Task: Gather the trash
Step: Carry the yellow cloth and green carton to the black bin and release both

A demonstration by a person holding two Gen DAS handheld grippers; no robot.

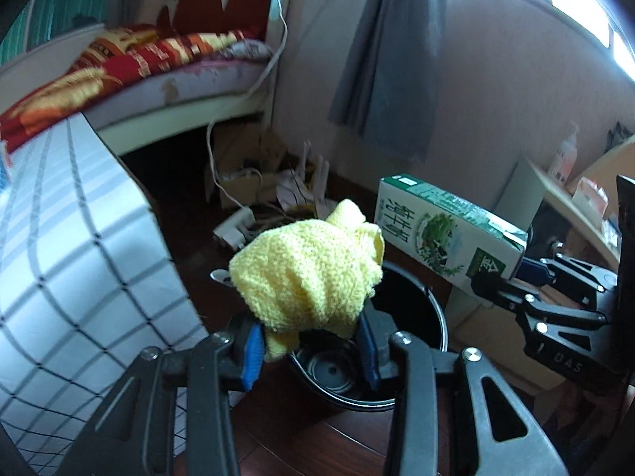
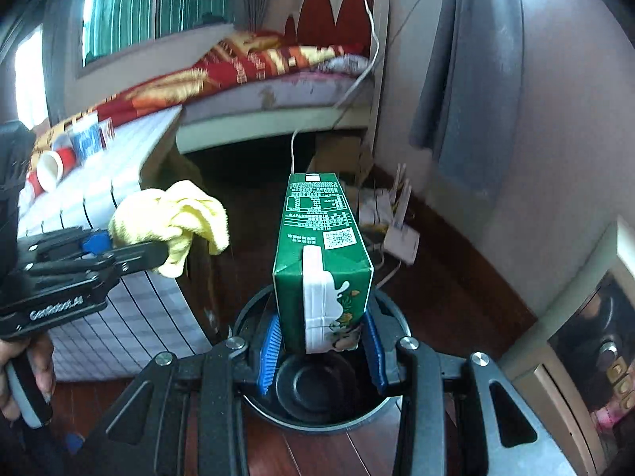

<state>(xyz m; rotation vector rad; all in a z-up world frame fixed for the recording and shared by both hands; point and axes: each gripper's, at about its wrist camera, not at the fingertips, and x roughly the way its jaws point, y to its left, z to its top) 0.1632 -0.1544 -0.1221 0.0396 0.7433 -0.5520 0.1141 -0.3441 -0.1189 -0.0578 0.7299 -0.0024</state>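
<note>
My left gripper is shut on a crumpled yellow cloth, held right above the open black bin on the dark wood floor. The same cloth and left gripper show at the left of the right wrist view. My right gripper is shut on a green and white milk carton, which points away over the black bin. In the left wrist view the carton hangs above the bin's right rim, with the right gripper clamped on its end. The bin's bottom looks bare.
A table with a checked cloth stands close to the bin's left and carries cups. Behind are a bed, cardboard boxes and cables, a grey curtain and a shelf at the right. A hand grips the left handle.
</note>
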